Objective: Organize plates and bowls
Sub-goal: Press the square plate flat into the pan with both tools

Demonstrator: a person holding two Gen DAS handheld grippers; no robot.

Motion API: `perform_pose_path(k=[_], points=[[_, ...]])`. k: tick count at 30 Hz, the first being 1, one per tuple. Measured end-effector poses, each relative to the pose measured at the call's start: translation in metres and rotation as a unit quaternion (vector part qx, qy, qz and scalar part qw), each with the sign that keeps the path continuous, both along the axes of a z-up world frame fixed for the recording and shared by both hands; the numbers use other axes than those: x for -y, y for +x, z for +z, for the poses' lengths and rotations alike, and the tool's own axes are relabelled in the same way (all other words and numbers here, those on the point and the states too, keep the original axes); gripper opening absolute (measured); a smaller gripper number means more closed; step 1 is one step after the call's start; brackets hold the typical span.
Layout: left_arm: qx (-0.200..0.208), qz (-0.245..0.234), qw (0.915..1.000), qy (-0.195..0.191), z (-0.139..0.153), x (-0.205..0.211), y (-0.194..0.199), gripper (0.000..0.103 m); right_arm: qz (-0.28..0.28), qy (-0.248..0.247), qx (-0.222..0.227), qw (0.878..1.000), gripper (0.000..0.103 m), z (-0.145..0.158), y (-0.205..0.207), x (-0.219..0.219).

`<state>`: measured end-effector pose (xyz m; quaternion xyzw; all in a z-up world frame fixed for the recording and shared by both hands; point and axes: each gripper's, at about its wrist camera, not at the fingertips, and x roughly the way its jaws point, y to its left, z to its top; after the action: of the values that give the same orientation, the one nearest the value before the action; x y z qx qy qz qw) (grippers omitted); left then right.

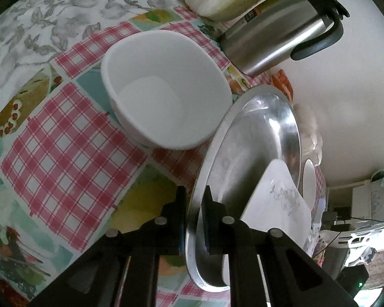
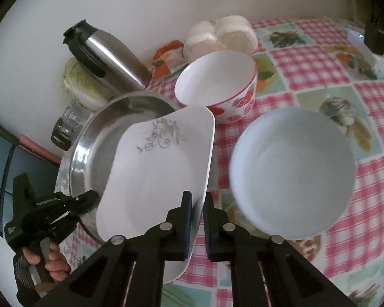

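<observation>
**Two plates gripped, two bowls on the checked cloth**

The square plate (image 2: 156,179) is white with rounded corners and a grey scrolling leaf print near one corner. It lies tilted inside the steel plate (image 2: 94,148), a round, shiny, shallow metal dish with a broad flat rim. The right gripper (image 2: 197,220) has its fingers narrowed onto the near edge of the square plate, one pad above and one below. The left gripper (image 1: 194,220) clamps the rim of the steel plate (image 1: 243,153) in the same way, with the rim caught between its pads.

Taking the steel plate as the landmark: the plain white bowl (image 2: 291,174) stands just beside it, on the side away from the left gripper, empty and upright. The flowered bowl (image 2: 217,87), white with a red rim and red blossoms, sits just behind the steel plate's far edge. A steel thermos jug (image 2: 107,56) lies against the wall beyond the steel plate, with a cabbage (image 2: 76,84) behind it.

Count: two plates, two bowls, one jug, one cabbage, all on the pink checked tablecloth (image 2: 345,230).
</observation>
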<state>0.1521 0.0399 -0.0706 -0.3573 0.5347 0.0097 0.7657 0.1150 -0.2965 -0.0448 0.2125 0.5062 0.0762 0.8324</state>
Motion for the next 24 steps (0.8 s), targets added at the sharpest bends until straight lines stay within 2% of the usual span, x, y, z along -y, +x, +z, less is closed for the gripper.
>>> perform_pose_path(k=[6, 9, 12, 17, 22, 24], points=[[-0.023, -0.008, 0.9996, -0.016, -0.012, 0.002, 0.001, 0.012, 0.018, -0.021, 0.013, 1.0, 0.01, 0.006, 0.012, -0.028], [-0.022, -0.005, 0.9997, -0.009, -0.012, 0.001, 0.001, 0.01, 0.012, -0.036, 0.018, 0.999, 0.01, 0.007, 0.018, -0.039], [-0.023, -0.008, 0.9997, -0.002, -0.012, 0.0, 0.003, 0.009, -0.001, -0.026, 0.013, 1.0, 0.011, 0.002, 0.027, -0.04], [-0.024, -0.013, 0.9996, -0.009, -0.008, -0.005, 0.005, 0.01, 0.003, -0.042, 0.002, 0.999, 0.015, -0.008, 0.036, -0.048], [-0.029, -0.016, 0.9994, 0.011, -0.001, -0.008, 0.002, 0.012, 0.008, -0.042, 0.013, 0.999, 0.015, 0.004, 0.035, -0.046], [-0.024, -0.015, 0.9996, 0.008, 0.002, -0.011, 0.0, 0.014, 0.002, -0.05, 0.022, 0.998, 0.015, 0.012, 0.033, -0.043]])
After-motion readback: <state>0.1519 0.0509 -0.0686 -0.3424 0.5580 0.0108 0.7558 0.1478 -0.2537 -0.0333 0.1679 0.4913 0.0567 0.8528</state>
